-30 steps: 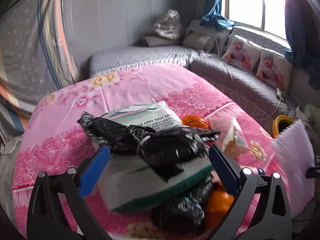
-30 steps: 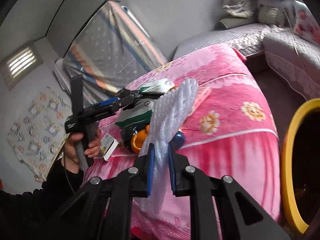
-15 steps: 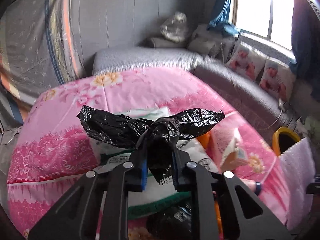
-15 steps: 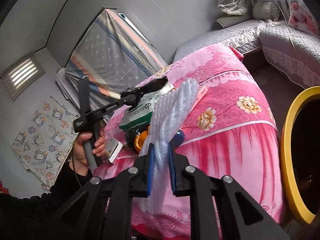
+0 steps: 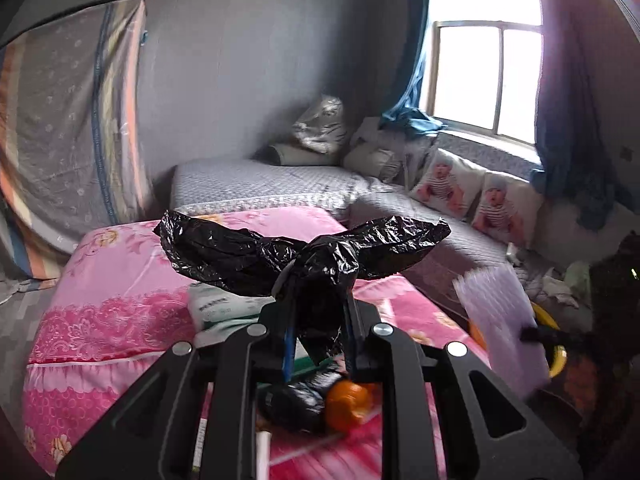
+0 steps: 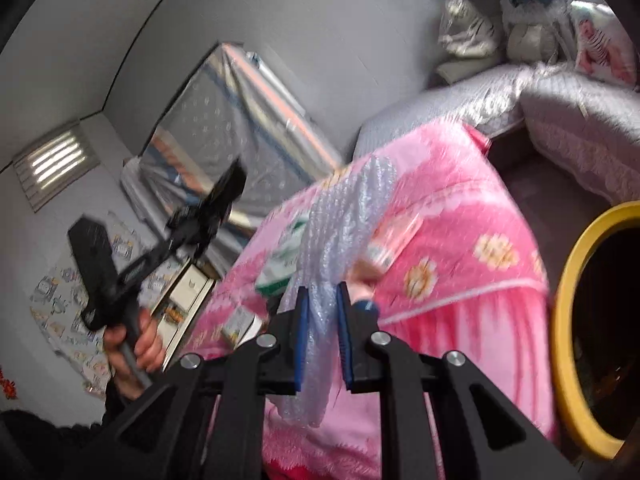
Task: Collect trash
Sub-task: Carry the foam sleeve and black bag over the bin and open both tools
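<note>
My left gripper [image 5: 318, 334] is shut on a crumpled black plastic bag [image 5: 256, 252] and holds it lifted above the pink bed [image 5: 116, 280]. It also shows at the left of the right wrist view [image 6: 224, 196], raised in a hand. My right gripper [image 6: 322, 336] is shut on a sheet of bubble wrap [image 6: 340, 232], which also shows in the left wrist view [image 5: 500, 320]. Left on the bed are a white and green packet [image 5: 224, 308], another black bag [image 5: 292, 400], an orange [image 5: 348, 404] and a small carton [image 6: 394, 236].
A yellow-rimmed bin [image 6: 580, 328] stands on the floor right of the bed; it also shows in the left wrist view [image 5: 554, 344]. A grey sofa [image 5: 280, 188] with cushions runs along the far wall under the window. A striped mattress [image 5: 68, 120] leans at the left.
My left gripper closed on the black bag and lifted it off the packet. My right gripper, still holding the bubble wrap, has shifted and the bin rim is nearer.
</note>
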